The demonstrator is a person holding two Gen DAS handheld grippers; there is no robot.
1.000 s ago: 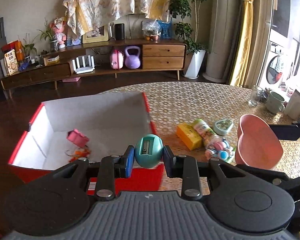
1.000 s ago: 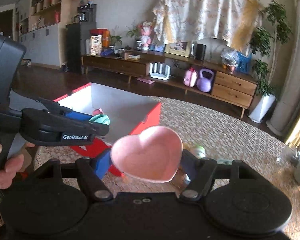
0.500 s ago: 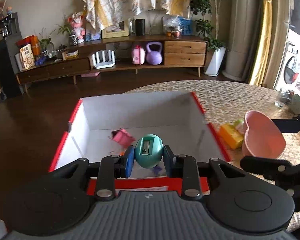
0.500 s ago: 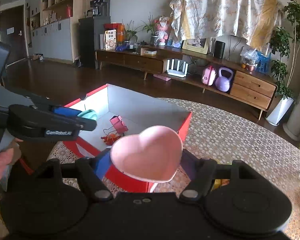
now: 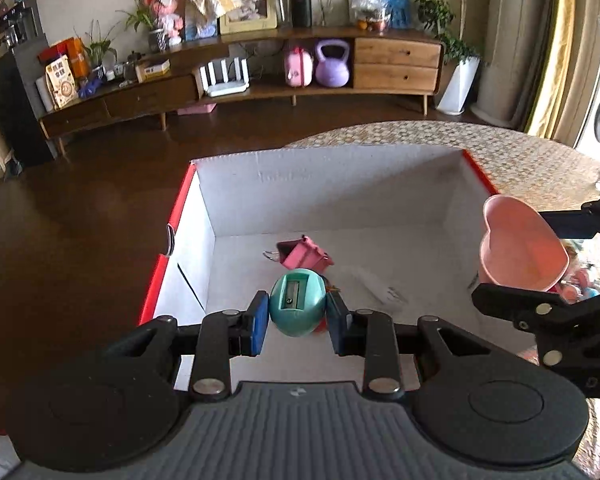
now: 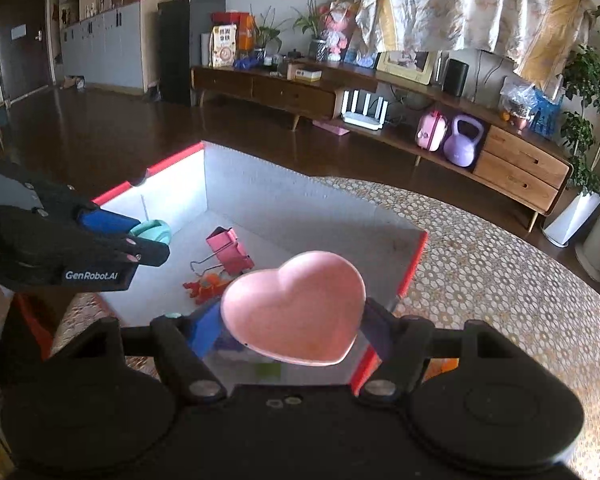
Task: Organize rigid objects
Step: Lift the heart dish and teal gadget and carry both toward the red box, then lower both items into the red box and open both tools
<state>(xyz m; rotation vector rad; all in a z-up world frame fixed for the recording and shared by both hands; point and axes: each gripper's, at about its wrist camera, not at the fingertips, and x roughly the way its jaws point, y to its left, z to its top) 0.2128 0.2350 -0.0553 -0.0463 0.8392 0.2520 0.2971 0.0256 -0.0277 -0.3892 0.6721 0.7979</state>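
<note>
My left gripper (image 5: 298, 314) is shut on a teal egg-shaped pencil sharpener (image 5: 297, 307) and hangs over the open red box (image 5: 204, 216) with white inner walls. My right gripper (image 6: 294, 330) is shut on a pink heart-shaped bowl (image 6: 296, 306), held above the box's (image 6: 414, 256) near right corner. On the box floor lie a pink binder clip (image 5: 302, 254) and a small orange toy (image 6: 204, 286). In the right wrist view the left gripper (image 6: 156, 240) reaches in from the left with the sharpener (image 6: 154, 230).
The box rests on a round table with a patterned cloth (image 6: 500, 280). Small toys (image 5: 580, 280) lie on the table right of the box, mostly hidden by the bowl (image 5: 520, 246). Dark wood floor and a long low sideboard (image 5: 260, 80) lie beyond.
Both grippers moved left from above the table to over the box, each keeping its grip. The box interior now fills the middle of both views.
</note>
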